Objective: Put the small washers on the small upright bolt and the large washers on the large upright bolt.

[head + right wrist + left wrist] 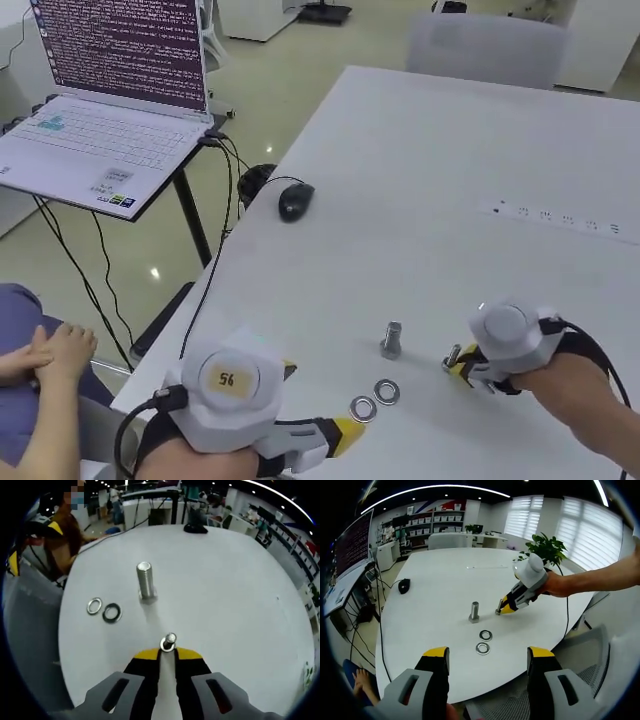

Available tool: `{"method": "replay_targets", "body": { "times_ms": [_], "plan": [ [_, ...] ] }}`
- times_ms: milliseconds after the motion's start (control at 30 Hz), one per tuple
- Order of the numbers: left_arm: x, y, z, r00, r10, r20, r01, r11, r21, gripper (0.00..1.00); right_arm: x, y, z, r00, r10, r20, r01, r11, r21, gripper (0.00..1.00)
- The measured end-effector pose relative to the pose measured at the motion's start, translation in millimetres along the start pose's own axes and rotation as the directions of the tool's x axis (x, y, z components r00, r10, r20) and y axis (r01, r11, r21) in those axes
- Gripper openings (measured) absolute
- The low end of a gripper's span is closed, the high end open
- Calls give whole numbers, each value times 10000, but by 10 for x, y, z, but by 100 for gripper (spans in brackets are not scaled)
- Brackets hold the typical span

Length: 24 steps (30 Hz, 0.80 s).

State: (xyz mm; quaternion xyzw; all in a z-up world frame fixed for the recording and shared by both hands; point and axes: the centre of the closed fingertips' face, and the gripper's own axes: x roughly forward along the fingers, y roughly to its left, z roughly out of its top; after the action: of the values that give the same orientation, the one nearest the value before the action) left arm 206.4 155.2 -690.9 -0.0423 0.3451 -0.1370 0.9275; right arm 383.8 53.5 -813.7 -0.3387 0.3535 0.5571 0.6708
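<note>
Head view: large bolt (391, 340) and small bolt (452, 357) upright on white table (420, 200), two washers (363, 408) flat near them.
Left gripper view: left gripper (487, 652), fingers (436, 655) spread wide, short of the washers.
Right gripper view: right gripper (168, 654), fingers (147, 656) nearly together, tips touching the small bolt.

Bolts and washers, counted
One large bolt (391, 340), one small bolt (452, 357), two loose washers (363, 408) (386, 392), one computer mouse (296, 201), one open laptop (105, 140).

We note a white table (420, 180) on a glossy pale floor (290, 90), an open laptop (100, 110) on a side stand, blind-covered windows (580, 530), a potted plant (547, 547) and wall shelving (435, 522).
</note>
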Motion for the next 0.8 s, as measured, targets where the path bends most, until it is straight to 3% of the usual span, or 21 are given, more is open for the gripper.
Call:
{"method": "replay_targets", "body": {
  "times_ms": [233,467,600,700,800],
  "plan": [
    [3,-3,-9,10000,-18,-33,18,10000,37,62,24,19,-48,10000,-38,-70,39,9999,117,14],
    [15,3,0,10000,-83,-23,83,9999,56,62,-58,98,-170,9999,-96,-139,101,9994,342,15],
    [33,-9,12,9998,-199,-27,200,9997,139,62,-49,307,-210,9992,363,-134,-361,9992,179,15],
    [30,-7,17,9997,-248,-22,248,9996,158,62,-8,552,-99,9938,1112,72,-1106,9923,-555,15],
    [13,15,15,9997,-250,-22,250,9995,183,62,60,722,35,9879,1551,86,-1523,9778,-1438,17]
  ]
}}
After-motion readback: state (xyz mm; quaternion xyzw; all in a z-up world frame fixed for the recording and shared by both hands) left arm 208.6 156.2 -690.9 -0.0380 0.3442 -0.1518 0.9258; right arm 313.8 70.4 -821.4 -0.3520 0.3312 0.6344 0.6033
